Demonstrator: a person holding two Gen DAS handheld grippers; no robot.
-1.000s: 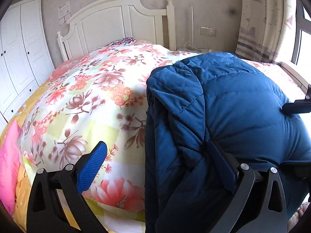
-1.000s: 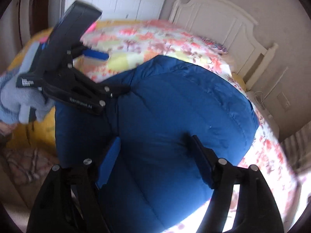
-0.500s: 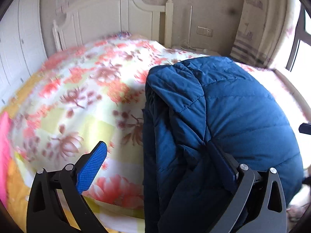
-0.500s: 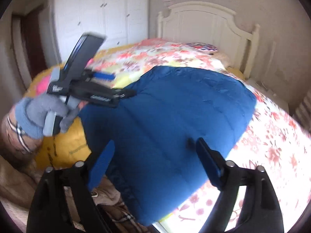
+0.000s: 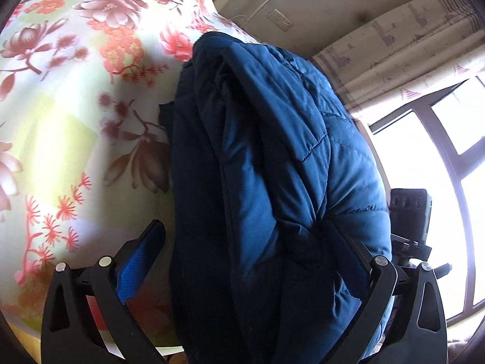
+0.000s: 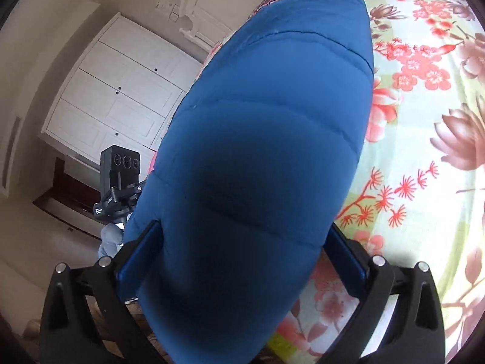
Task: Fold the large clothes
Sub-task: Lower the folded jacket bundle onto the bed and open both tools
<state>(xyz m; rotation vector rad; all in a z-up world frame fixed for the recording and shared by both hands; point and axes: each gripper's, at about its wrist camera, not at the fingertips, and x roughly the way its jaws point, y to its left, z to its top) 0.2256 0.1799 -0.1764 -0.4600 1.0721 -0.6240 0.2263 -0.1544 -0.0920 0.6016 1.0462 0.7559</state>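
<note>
Blue puffer jacket folded into a thick bundle at bed edge, near end hanging off toward camera. Soft, puffy, light for bulk; springs back when squashed. Slick shell likely slips in a shallow pinch. Best hold judged at stacked edge or seam, several layers at once, deep between the pads; loose outer skin alone would slide or unfold the bundle.

Left hand-held gripper: spread wide, left blue pad clear of cloth beside the jacket's left edge, right finger against or sunk in the fabric; no pinch seen. Right hand-held gripper: jaws opening, at widest, jacket bulk between fingers, pads flanking it; pressing or not cannot tell, looks released.

Against earlier frames: both views rolled and dipped; headboard gone from left view, window now large at right. Right view tipped so wardrobe sits upper left and quilt at right. Jacket fills more of both views, closer. Right fingers wider apart than before. Jacket shape roughly same, still folded.
</note>
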